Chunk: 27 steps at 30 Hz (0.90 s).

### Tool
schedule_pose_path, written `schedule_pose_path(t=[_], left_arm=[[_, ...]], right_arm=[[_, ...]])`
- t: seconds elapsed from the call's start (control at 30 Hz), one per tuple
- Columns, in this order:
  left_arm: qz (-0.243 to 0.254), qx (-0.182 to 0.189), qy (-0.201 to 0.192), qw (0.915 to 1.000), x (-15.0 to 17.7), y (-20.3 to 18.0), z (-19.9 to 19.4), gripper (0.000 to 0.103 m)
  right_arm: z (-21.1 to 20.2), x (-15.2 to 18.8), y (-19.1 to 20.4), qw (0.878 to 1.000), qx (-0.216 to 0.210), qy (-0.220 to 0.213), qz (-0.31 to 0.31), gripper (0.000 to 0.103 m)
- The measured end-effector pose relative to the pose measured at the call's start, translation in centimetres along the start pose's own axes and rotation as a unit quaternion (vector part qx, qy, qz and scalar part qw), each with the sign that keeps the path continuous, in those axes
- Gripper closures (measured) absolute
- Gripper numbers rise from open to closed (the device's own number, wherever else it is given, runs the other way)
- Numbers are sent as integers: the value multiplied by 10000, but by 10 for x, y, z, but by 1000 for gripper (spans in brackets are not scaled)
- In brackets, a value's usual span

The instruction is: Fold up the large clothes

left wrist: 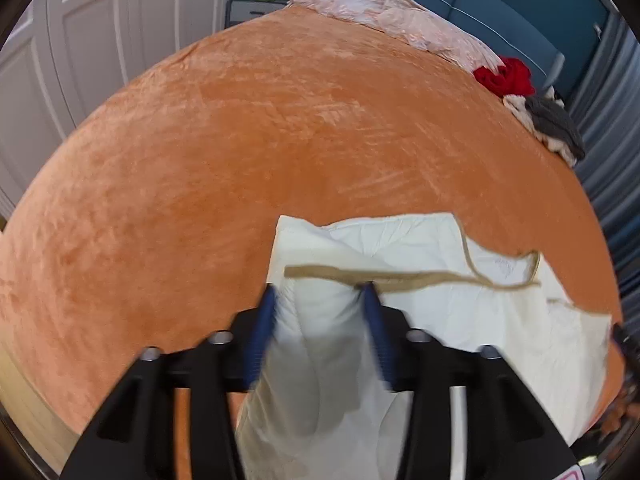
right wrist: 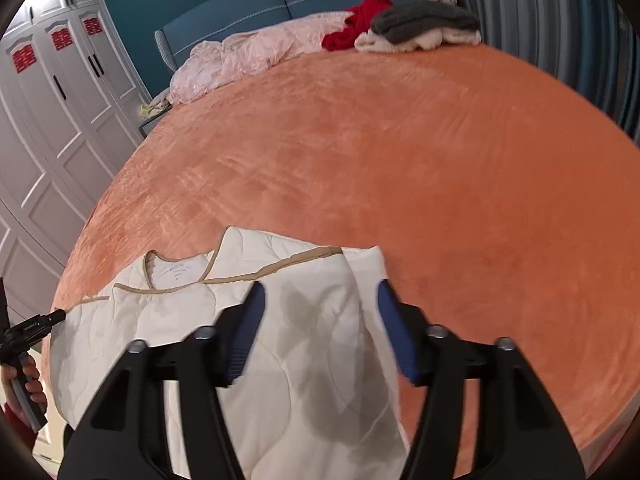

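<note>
Both tools (left wrist: pixel 320 286) (right wrist: pixel 322 288) parted, angled downward

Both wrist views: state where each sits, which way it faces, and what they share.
Left wrist: on the left gripper, angled down across the orange bed; its fingers straddle the cream quilted garment.
Right wrist: on the right gripper, same direction; a hand shows at left.
Shared: garment, bed, red clothing.

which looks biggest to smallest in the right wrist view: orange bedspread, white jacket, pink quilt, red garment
1. orange bedspread
2. white jacket, though nearness to the camera enlarges it
3. pink quilt
4. red garment
</note>
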<state>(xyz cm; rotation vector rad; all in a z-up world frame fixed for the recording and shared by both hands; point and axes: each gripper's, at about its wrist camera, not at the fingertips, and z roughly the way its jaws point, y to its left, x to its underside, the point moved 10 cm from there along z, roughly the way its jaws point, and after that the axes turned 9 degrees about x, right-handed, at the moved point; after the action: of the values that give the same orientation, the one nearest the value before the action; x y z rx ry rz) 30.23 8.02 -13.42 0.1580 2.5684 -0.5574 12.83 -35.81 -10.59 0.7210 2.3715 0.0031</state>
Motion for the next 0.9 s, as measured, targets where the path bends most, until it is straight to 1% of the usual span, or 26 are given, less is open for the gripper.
schedule_pose_path(t=[0.03,0.07,0.1,0.13,0.17,0.23,0.3,0.4,0.5,0.57,0.67,0.7,0.8,0.9], left_arm=[[-8,5,-16,10000,-3,-1,1,80],[17,-1,-16,10000,-5,-3,1,86],[70,-23,-7,10000,-7,-5,2,94],[99,-11,-37,9999,-9,-7,1,97],[140,-13,-106,9998,-13,-8,-2,97],[215,-25,-291,9993,-23,-13,-10,98],[179,61,-456,9988,-37,-18,-19,98],[152,90,-612,9980,-56,-24,-25,98],[132,32,-691,9975,-74,-27,-22,98],[169,-116,-685,9974,-83,-28,-13,98],[373,-502,-562,9965,-86,-29,9,98],[432,-662,-496,9956,-85,-27,20,98],[476,-894,-351,9942,-79,-19,42,98],[504,-1089,-164,9926,-69,-7,66,98]], right_arm=[[5,0,1,10000,-10,68,11,69],[9,0,1,9999,38,110,25,80],[11,-1,2,9999,30,130,36,93],[13,-2,3,9999,-4,136,56,94],[12,-5,4,9999,5,93,69,96],[6,-12,5,9999,-17,-36,99,98],[0,-25,3,9996,-32,-200,182,98],[-5,-45,0,9988,-3,-394,301,98],[1,-60,-2,9981,82,-464,397,98],[10,-65,-1,9980,182,-465,393,98],[30,-64,2,9982,382,-375,285,98],[37,-61,2,9982,435,-314,261,98],[62,-52,-1,9978,620,-101,198,98],[80,-42,-3,9974,691,87,186,98]])
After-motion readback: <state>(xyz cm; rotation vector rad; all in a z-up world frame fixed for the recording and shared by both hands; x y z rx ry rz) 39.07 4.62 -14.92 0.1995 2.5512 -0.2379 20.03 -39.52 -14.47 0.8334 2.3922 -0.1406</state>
